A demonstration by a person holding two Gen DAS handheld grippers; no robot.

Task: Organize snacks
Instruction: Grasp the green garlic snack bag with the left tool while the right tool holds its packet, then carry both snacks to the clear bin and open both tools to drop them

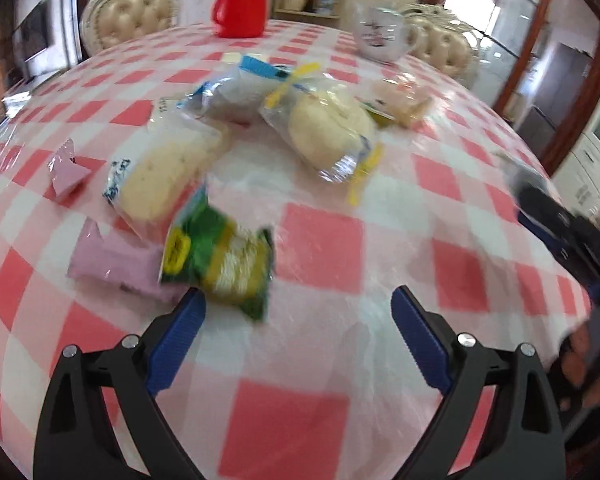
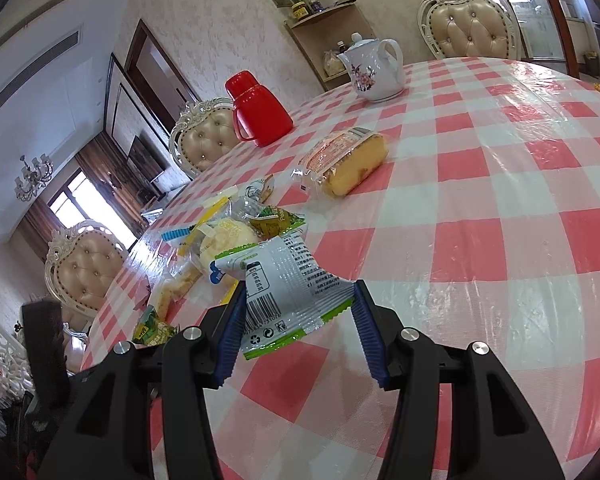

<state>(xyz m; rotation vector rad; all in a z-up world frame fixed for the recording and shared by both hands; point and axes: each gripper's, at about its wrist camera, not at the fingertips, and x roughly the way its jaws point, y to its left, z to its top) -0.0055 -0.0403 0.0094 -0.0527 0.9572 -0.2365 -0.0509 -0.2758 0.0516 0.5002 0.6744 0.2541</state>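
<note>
The right gripper (image 2: 298,320) holds a silver foil snack packet with green edging and a barcode (image 2: 288,288) between its blue ribbed fingers (image 2: 232,332), clamped across the packet's width and seemingly lifted off the red-and-white checked plastic tablecloth (image 2: 480,240). The left gripper (image 1: 298,316) hovers low with its fingers spread wide and nothing between them; a green and yellow crinkled snack bag (image 1: 220,268) lies just beyond its left fingertip, beside a pale pink wrapped bar (image 1: 116,268).

The step in hand looks like carrying one packet to its place in the group. The next move probably calls for lowering it beside the loose cluster and releasing it without knocking the others.

Farther on, the cluster holds clear-wrapped pale round buns (image 1: 328,128), and a wrapped yellow sponge cake slice (image 2: 348,160) sits apart. Open cloth lies to the right of the pile. A red plastic flask (image 2: 260,114) and a white flowered teapot (image 2: 374,70) stand near the far edge, well clear.
</note>
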